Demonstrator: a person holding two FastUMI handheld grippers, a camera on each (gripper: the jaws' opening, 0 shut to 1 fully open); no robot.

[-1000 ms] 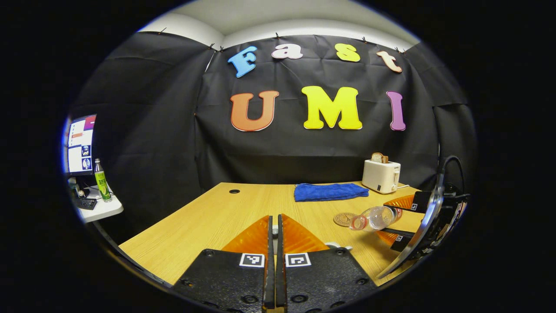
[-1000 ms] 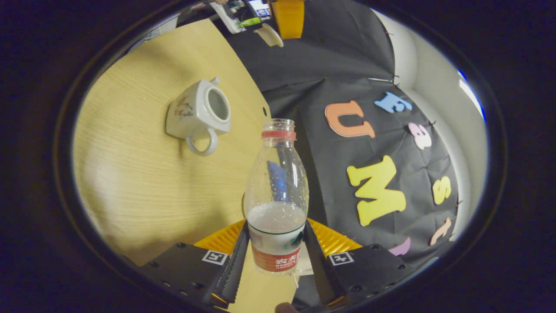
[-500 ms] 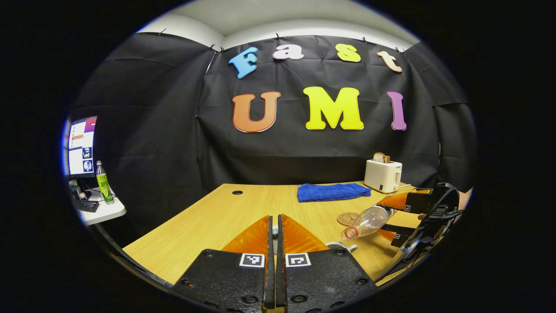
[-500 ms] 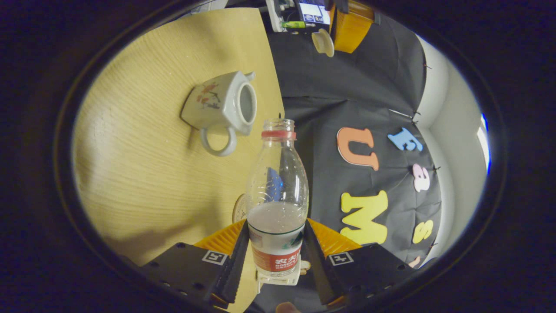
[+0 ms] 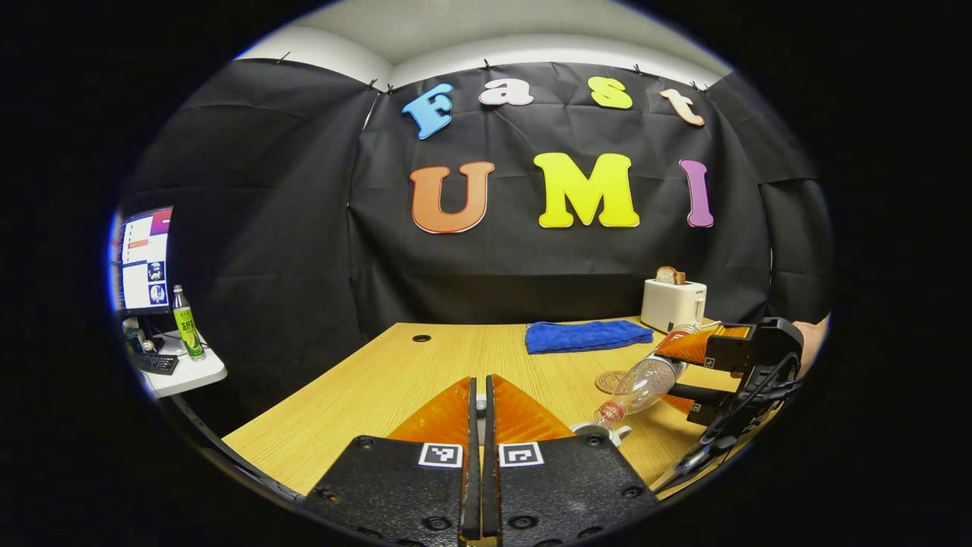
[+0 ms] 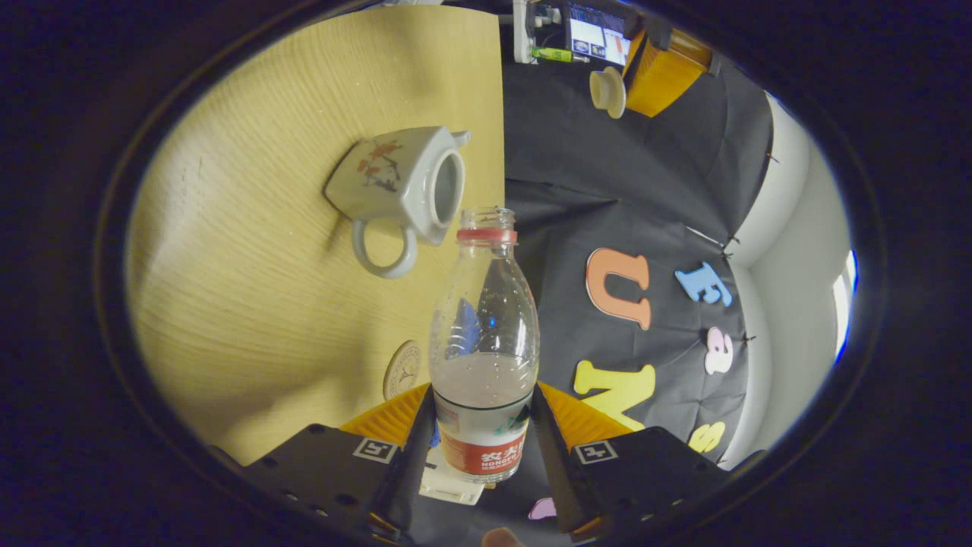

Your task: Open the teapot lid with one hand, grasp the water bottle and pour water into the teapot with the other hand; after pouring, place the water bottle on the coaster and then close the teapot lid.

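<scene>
My right gripper (image 6: 484, 395) is shut on the clear water bottle (image 6: 484, 334), just above its red label. The bottle's open mouth is beside the opening of the white teapot (image 6: 402, 182), which stands lidless on the wooden table (image 6: 250, 304). In the left gripper view the bottle (image 5: 642, 382) slants mouth-down over the teapot's rim (image 5: 600, 431), held by the right gripper (image 5: 674, 372). My left gripper (image 5: 478, 384) is shut, and in the right gripper view the white teapot lid (image 6: 607, 89) sits at its tips. A round coaster (image 5: 610, 381) lies behind the teapot.
At the table's back lie a folded blue towel (image 5: 588, 335) and a white toaster (image 5: 673, 303) holding bread. A cable hole (image 5: 421, 338) is at the back left. A side desk on the left carries a monitor (image 5: 144, 260) and a green bottle (image 5: 184, 322).
The right gripper has tipped the bottle further mouth-down and brought its mouth to the teapot's opening. The left gripper has stayed shut and almost still.
</scene>
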